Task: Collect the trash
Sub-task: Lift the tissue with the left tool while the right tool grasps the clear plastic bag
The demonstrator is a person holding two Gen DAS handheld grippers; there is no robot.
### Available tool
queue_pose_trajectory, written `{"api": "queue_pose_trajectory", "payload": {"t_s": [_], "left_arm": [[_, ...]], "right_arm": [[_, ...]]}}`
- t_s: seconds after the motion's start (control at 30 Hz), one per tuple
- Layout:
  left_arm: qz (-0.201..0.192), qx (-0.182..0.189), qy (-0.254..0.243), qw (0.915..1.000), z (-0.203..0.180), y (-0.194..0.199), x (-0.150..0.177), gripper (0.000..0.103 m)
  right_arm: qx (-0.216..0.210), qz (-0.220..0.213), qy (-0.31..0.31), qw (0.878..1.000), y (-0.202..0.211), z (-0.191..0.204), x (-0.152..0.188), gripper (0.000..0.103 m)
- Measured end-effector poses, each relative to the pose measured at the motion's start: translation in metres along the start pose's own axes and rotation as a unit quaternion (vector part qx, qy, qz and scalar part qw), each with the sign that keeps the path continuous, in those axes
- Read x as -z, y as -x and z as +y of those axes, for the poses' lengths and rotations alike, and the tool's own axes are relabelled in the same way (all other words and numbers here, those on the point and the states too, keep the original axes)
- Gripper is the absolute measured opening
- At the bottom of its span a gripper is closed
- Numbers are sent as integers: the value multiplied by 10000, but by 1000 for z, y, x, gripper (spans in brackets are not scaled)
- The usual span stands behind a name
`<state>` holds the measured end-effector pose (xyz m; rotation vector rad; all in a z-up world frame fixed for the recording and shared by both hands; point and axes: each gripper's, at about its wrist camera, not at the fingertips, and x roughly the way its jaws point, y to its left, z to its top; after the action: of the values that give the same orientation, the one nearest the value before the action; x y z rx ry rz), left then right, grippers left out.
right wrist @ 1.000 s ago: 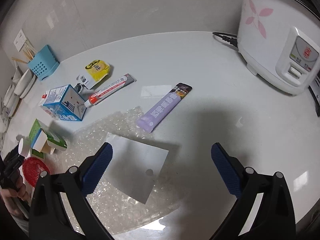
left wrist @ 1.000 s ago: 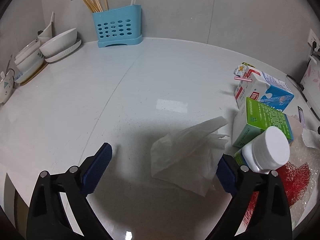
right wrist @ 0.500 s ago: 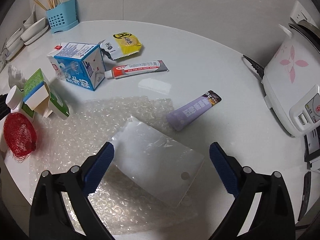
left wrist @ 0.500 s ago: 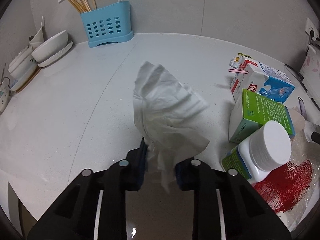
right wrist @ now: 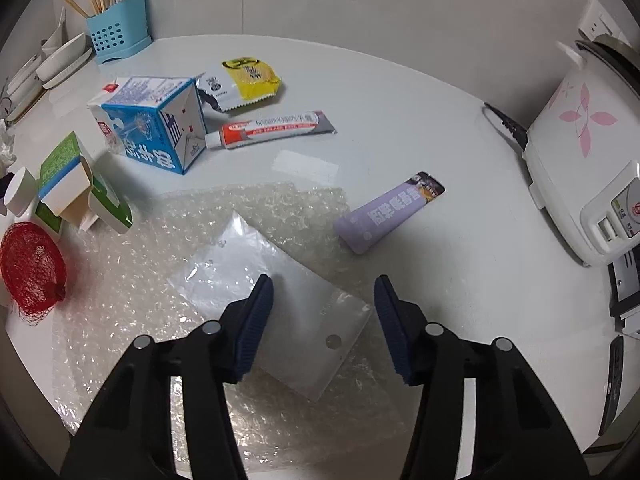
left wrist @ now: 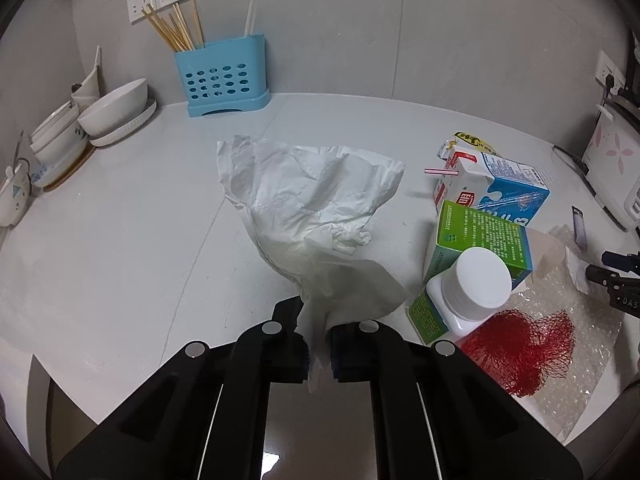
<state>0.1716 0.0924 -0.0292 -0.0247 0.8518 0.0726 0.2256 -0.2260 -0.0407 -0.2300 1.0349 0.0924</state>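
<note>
My left gripper (left wrist: 318,350) is shut on a crumpled white tissue (left wrist: 312,208) and holds it up above the white counter (left wrist: 120,240). My right gripper (right wrist: 324,316) is open, its jaws partly closed in, just over a clear plastic sleeve (right wrist: 276,304) that lies on a sheet of bubble wrap (right wrist: 132,304). Other trash lies around: a blue milk carton (right wrist: 152,120), a green box (left wrist: 480,240), a white pill bottle (left wrist: 476,288), a red net (left wrist: 520,348), a yellow packet (right wrist: 250,76), a grey tube (right wrist: 276,128) and a purple tube (right wrist: 388,212).
A blue utensil holder (left wrist: 224,76) with chopsticks stands at the back wall. White bowls and plates (left wrist: 112,116) are stacked at the far left. A white rice cooker (right wrist: 580,168) with its cord stands at the right. The counter's front edge is close below both grippers.
My left gripper closed on the tissue and lifted it off the counter. My right gripper swung left over the plastic sleeve and its jaws narrowed.
</note>
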Motion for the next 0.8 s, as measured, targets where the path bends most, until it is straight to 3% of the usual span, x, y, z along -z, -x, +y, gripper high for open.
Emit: {"api": "queue_pose_trajectory", "payload": {"t_s": [0.1,0.27,0.63,0.8], "left_arm": [[-23,20,-38,10000,-2,6,3,6],[-53,87,-22,9999,-3,13,4,7],[16,146,-10,9999,-3,14,10,7],[36,169,12,9999,-2,13,11,7]], "right_arm": [[-5,-314,32,9995,16,3,-3,82],[-109,-402,298,9987,27,23,-5,91],[-89,-63,287,9995,-3,38,2,88],[-213,1,185,9996,-6,34,1,66]]}}
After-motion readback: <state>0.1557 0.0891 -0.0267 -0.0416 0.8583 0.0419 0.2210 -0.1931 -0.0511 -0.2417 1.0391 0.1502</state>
